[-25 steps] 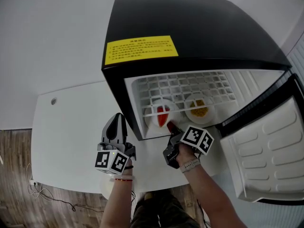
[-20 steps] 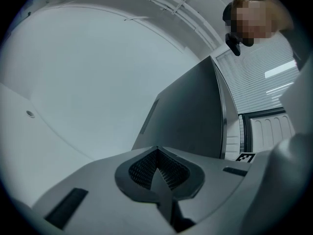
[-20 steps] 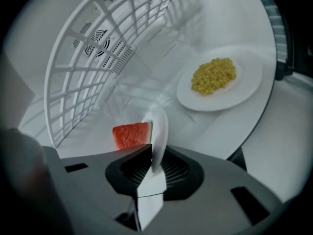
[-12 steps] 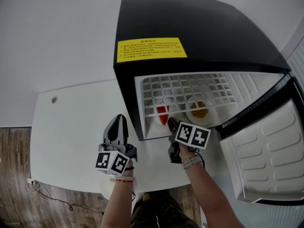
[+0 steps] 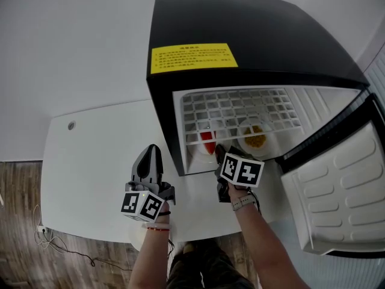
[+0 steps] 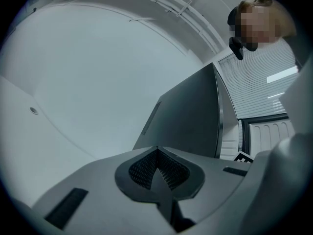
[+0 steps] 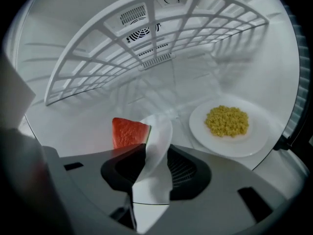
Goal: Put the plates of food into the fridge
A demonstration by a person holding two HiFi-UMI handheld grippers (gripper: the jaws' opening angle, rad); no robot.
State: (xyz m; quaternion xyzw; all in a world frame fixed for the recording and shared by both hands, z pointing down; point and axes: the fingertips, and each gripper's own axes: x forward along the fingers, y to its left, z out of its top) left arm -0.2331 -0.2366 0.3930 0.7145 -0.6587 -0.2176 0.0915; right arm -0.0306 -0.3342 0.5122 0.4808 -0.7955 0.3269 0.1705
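A white plate [image 7: 157,146] with a red watermelon slice [image 7: 128,132] sits on the fridge floor at the left, under the wire shelf [image 7: 146,48]. Its near rim stands between the jaws of my right gripper [image 7: 156,168]. Those jaws have just been opening, and a gap shows beside the rim. In the head view the right gripper [image 5: 220,153] reaches into the fridge mouth at the watermelon plate [image 5: 206,151]. A second plate [image 7: 254,136] with yellow corn [image 7: 226,120] lies to the right. My left gripper [image 5: 150,151] is shut and empty, over the table beside the fridge.
The black fridge [image 5: 240,35] stands on the white table [image 5: 90,161], with its door [image 5: 337,191] swung open to the right. The left gripper view shows the fridge's dark side [image 6: 190,116] and the wall. Wood floor lies below the table's near edge.
The right gripper has rolled at the wrist and its marker cube has turned. Its jaws have spread round the watermelon plate's rim. The left gripper has stayed put.
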